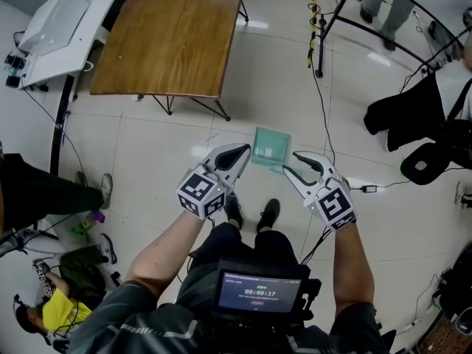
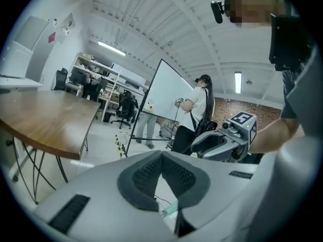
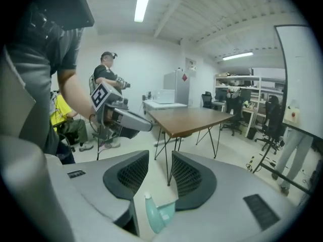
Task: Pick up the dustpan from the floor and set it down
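Observation:
The translucent green dustpan (image 1: 269,146) hangs in the air above the tiled floor, between my two raised grippers. My right gripper (image 1: 293,162) is shut on its handle. In the right gripper view the teal dustpan handle (image 3: 157,213) sits low between the dark pads (image 3: 189,178), whose tips stand a little apart. My left gripper (image 1: 247,152) touches the dustpan's left edge. In the left gripper view its jaws meet at the tips, and a green sliver of the dustpan (image 2: 169,210) shows at the pads' lower edge.
A wooden table (image 1: 169,35) stands ahead on the left, with a white table (image 1: 59,32) beside it. A black stand (image 1: 321,35) with cables is ahead on the right. People sit or stand at the left edge (image 1: 44,190) and the right (image 1: 413,116). A cable (image 1: 369,189) lies on the floor.

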`<action>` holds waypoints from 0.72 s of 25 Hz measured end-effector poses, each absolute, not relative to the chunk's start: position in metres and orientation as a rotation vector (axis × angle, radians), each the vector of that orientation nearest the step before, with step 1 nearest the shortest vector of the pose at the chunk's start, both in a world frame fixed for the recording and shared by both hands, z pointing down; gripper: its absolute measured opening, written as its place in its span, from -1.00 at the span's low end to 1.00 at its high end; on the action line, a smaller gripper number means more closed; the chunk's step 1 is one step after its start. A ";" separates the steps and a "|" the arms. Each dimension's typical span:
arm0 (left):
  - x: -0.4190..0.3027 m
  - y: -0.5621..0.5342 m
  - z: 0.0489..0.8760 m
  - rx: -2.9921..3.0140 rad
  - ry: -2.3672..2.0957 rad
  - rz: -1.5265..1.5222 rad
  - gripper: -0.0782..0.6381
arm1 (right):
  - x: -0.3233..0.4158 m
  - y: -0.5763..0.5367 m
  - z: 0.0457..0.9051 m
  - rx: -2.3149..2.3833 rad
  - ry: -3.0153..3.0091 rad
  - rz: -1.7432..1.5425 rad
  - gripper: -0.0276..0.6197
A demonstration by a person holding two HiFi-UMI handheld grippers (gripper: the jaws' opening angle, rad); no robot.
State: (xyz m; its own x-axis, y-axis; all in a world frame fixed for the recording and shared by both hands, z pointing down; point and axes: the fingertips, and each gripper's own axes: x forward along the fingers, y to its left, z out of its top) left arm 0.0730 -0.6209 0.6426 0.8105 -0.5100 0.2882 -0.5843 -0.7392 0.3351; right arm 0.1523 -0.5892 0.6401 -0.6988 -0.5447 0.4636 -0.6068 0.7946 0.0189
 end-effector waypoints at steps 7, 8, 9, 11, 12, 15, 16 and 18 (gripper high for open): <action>0.053 -0.587 0.464 2.721 -0.897 0.078 -0.73 | 0.150 -0.565 0.450 1.056 -2.664 0.085 -0.41; 0.050 -0.578 0.444 2.730 -0.904 0.062 -0.73 | 0.151 -0.558 0.428 1.089 -2.687 0.073 -0.50; 0.049 -0.569 0.425 2.735 -0.911 0.048 -0.73 | 0.153 -0.551 0.407 1.116 -2.712 0.063 -0.57; 0.049 -0.556 0.394 2.744 -0.932 0.025 -0.73 | 0.158 -0.539 0.369 1.151 -2.757 0.040 -0.58; 0.050 -0.551 0.380 2.748 -0.949 0.015 -0.73 | 0.162 -0.534 0.353 1.165 -2.771 0.027 -0.58; 0.048 -0.535 0.343 2.750 -0.976 -0.007 -0.73 | 0.167 -0.515 0.313 1.216 -2.779 -0.019 -0.58; 0.044 -0.527 0.331 2.751 -0.964 -0.027 -0.73 | 0.163 -0.507 0.302 1.225 -2.779 -0.035 -0.64; 0.036 -0.515 0.307 2.764 -0.941 -0.074 -0.73 | 0.155 -0.494 0.281 1.237 -2.774 -0.074 -0.71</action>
State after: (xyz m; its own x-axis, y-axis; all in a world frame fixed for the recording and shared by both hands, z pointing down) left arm 0.0365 -0.5146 0.3072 0.7937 -0.6078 0.0234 -0.5967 -0.7706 0.2237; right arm 0.1549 -0.4945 0.2814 -0.6640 -0.7440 0.0747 -0.7390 0.6682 0.0864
